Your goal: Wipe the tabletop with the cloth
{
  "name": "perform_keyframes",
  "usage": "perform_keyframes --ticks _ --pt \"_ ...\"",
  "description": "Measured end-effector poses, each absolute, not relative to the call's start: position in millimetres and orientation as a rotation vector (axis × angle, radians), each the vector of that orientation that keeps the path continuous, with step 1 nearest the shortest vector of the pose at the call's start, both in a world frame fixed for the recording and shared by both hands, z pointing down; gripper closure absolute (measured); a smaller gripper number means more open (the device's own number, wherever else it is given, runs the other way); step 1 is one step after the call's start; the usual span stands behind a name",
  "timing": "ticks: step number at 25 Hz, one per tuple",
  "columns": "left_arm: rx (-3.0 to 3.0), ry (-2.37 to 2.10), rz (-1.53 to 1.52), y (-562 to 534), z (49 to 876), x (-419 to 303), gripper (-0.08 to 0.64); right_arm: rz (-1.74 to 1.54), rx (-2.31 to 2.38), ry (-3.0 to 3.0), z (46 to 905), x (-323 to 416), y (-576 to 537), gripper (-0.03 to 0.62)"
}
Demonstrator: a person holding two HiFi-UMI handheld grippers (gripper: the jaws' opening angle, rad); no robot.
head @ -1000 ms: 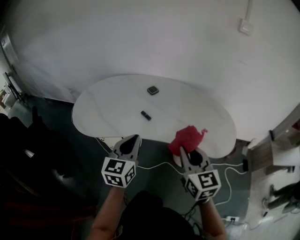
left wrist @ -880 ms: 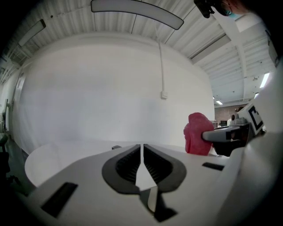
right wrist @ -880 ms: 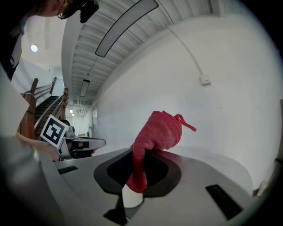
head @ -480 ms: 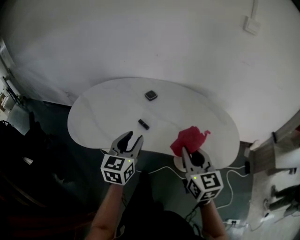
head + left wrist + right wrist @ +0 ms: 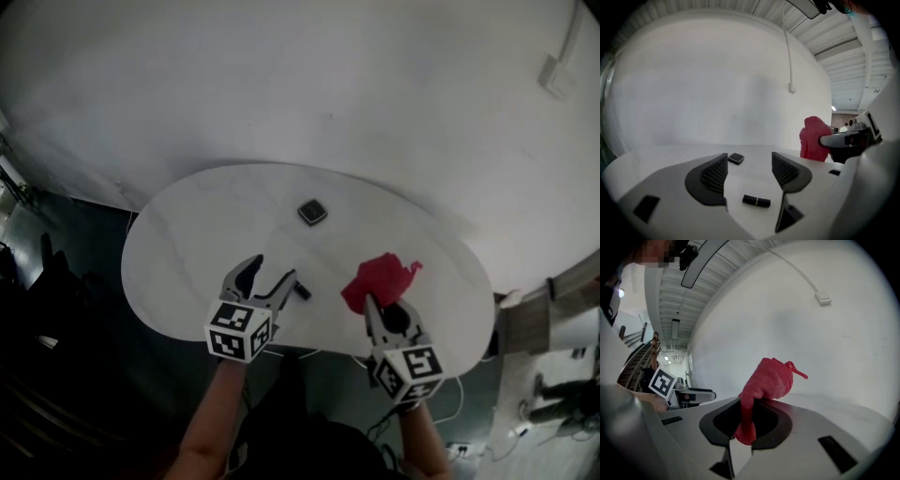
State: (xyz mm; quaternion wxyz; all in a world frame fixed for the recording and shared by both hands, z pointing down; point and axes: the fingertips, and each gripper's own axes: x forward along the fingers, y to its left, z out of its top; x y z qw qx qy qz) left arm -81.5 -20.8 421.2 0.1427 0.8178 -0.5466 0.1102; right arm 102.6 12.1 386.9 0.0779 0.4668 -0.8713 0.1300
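Jaws of left gripper (image 5: 272, 270) have just been opening & now stand spread, w/ nothing pinched; a small black stick (image 5: 302, 290) lies near their tips. Jaws of right gripper (image 5: 381, 311) pinch the red cloth (image 5: 380, 279), bunched up to the right of the stick. Both grippers are now over the tabletop (image 5: 187, 253), vs. short of its near edge 1 s ago. Wiping is not begun yet, I judge; prob. the stick gets moved first.

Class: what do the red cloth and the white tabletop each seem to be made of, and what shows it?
Red cloth: soft matte fabric, perhaps terry; fuzzy surface, limp folds, a loose loop.
Tabletop: hard, smooth white slab, perhaps laminate or stone; faint grey streaks show, but which one is unclear.
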Motion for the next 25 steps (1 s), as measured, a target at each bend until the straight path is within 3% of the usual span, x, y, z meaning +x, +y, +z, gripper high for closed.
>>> perform_keyframes --ticks 25 --pt "2.420 -1.206 0.704 -205 530 -63 0.198 0.513 1.500 -2.424 423 66 -141 0.546"
